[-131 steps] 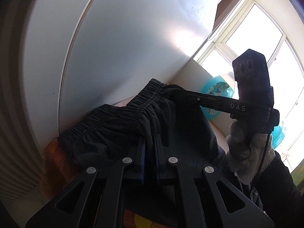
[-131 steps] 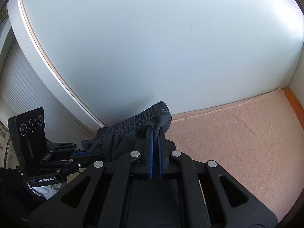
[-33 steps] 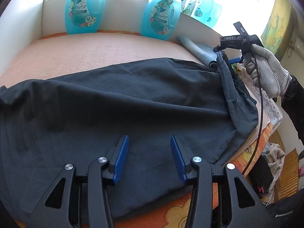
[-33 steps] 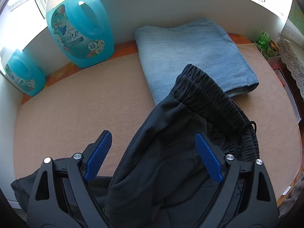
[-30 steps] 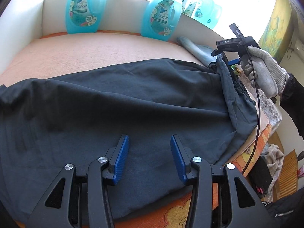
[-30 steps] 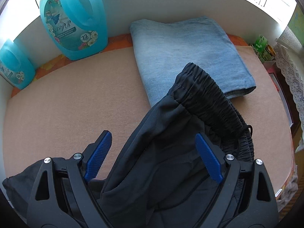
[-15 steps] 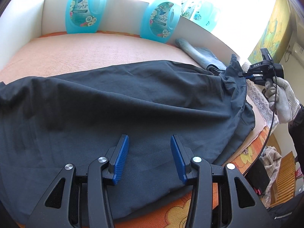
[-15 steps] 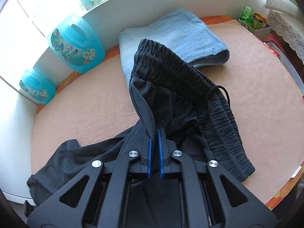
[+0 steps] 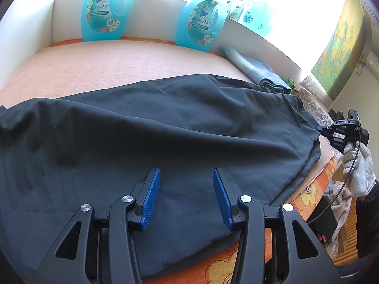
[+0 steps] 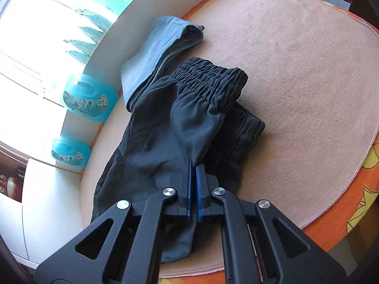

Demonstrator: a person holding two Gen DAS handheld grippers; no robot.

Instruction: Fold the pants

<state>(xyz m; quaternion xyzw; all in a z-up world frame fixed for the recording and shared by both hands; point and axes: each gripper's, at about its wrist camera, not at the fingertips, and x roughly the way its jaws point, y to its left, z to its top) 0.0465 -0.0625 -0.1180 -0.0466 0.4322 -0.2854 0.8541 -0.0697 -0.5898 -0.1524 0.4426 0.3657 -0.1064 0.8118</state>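
Fingers of right gripper [image 10: 193,177] pinched on black pants [image 10: 165,127] edge below waistband [image 10: 210,82]; left gripper [image 9: 186,195] half-open above leg fabric, gripping nothing. Keep pinch firm, pull taut, flatten before folding.

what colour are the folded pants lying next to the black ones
Light blue-grey; the folded pants show best in the right wrist view, beside the black pants.

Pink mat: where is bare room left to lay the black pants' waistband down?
Free: the pink mat to the right of the waistband, out to the orange edge, and the strip between the black pants and detergent jugs. Crowded: the folded blue garment beside the waistband.
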